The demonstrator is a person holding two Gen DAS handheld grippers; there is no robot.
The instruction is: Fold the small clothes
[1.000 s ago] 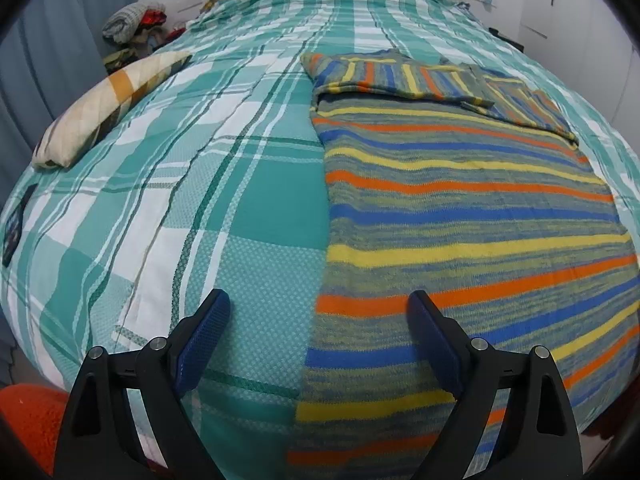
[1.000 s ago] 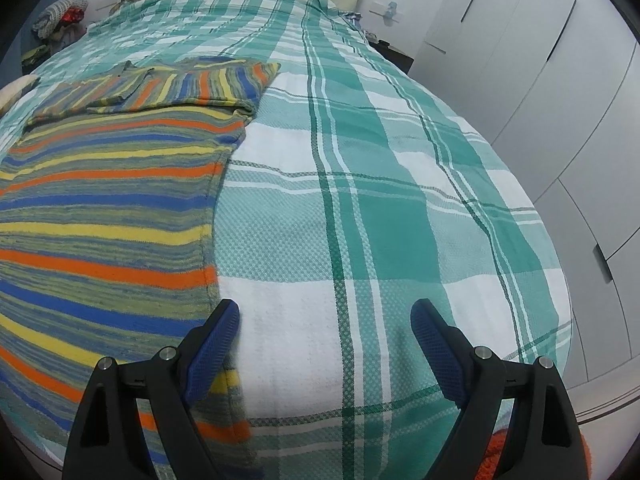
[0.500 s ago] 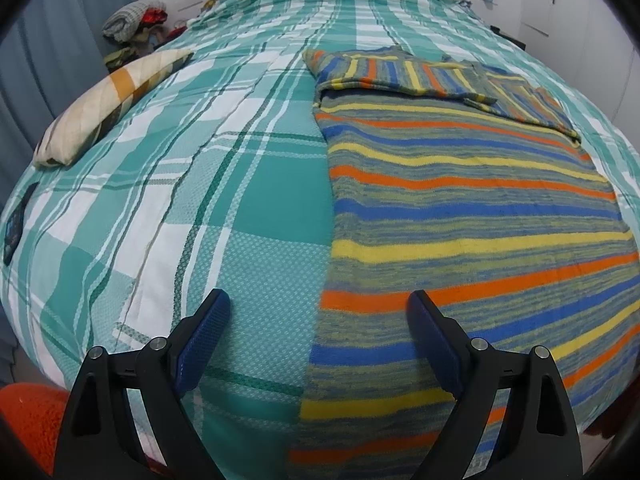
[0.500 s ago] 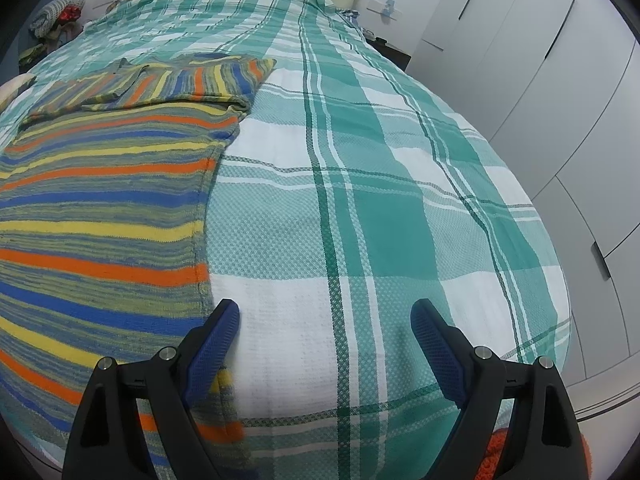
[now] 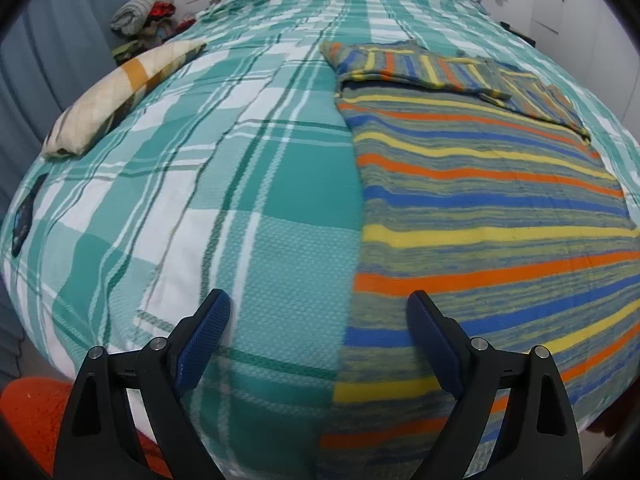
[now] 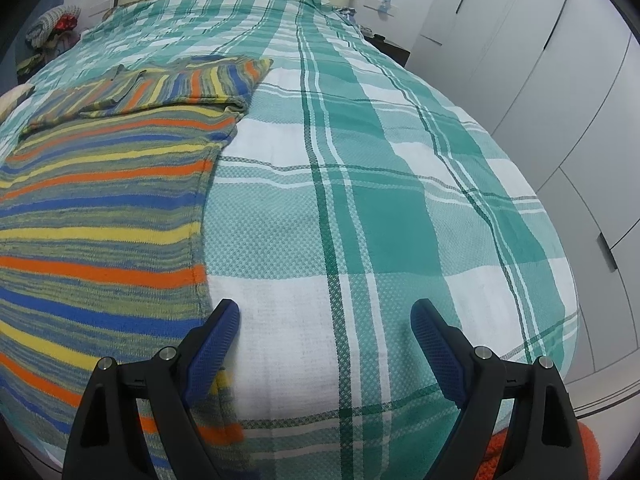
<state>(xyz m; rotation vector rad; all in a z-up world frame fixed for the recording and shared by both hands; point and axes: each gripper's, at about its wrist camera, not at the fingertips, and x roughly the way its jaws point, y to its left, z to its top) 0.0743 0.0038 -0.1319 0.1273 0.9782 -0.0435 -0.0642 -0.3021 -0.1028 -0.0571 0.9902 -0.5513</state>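
Note:
A striped knit sweater (image 5: pixel 480 208) in orange, blue, yellow and grey-green lies flat on the green plaid bed cover (image 5: pixel 240 184), with its sleeves folded across the far end (image 5: pixel 432 68). My left gripper (image 5: pixel 320 336) is open and empty above the sweater's near left edge, close to the foot of the bed. In the right wrist view the sweater (image 6: pixel 100 216) fills the left half. My right gripper (image 6: pixel 324 340) is open and empty above the bed cover (image 6: pixel 380 208), just right of the sweater's near right edge.
A cream patterned pillow (image 5: pixel 120 92) lies at the bed's left side. A pile of clothes (image 5: pixel 140 16) sits past the far left corner. White wardrobe doors (image 6: pixel 560 80) stand to the right. An orange rug (image 5: pixel 32 412) lies on the floor below.
Both grippers have shifted slightly away from each other along the foot of the bed: the sweater's edges sit a little further inward in each view. Both stay open.

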